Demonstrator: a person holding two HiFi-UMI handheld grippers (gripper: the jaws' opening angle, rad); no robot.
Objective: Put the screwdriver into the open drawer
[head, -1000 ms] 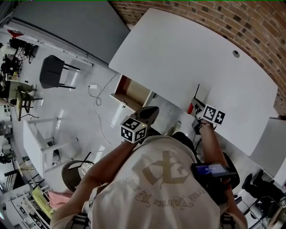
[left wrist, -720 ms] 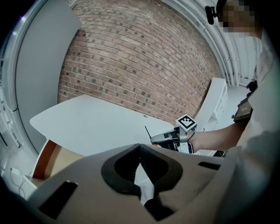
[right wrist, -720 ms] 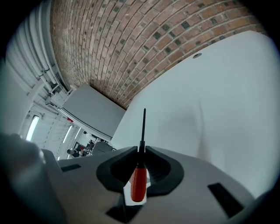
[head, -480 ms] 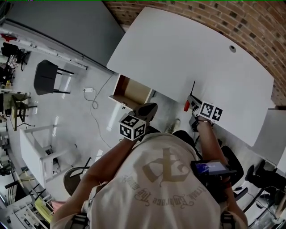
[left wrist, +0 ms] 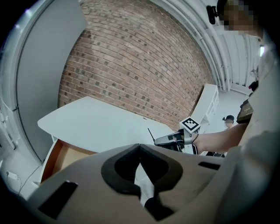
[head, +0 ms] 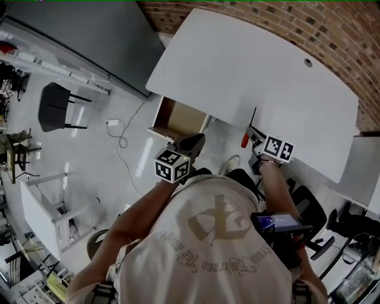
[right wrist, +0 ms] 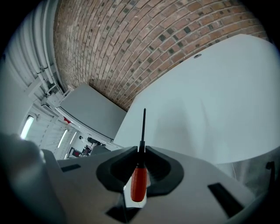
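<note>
Basically, a brick wall (head: 285, 18) runs along the far side, w/ a pale floor (head: 89, 154) below it. A big white table (head: 249, 77) w/ a curved edge stands against the wall. A grey panel (head: 83, 35) leans off to the table's left. A dark chair (head: 56, 107) sits well apart on the floor, far left.

The person (head: 214, 237) stands at the table's near edge in a light printed shirt, one arm out to each gripper.

The drawer (head: 181, 119) is pulled out from under the table's left part, wood-coloured inside. The left gripper view shows it low at left (left wrist: 61, 155).

The left gripper (head: 191, 141) hangs just in front of the drawer, over the floor. Its tips (left wrist: 140, 146) meet, w/ nothing btwn them.

The right gripper (head: 252, 135) is at the table's near edge, right of the drawer and apart from it. Its jaws (right wrist: 142, 151) are clamped on the screwdriver (head: 244, 139), approx. where shaft meets handle. The red handle (right wrist: 139, 181) sits back inside the jaws, and the thin black shaft pokes out past the tips, over the tabletop. So the tool is in the grip, not in the drawer.
</note>
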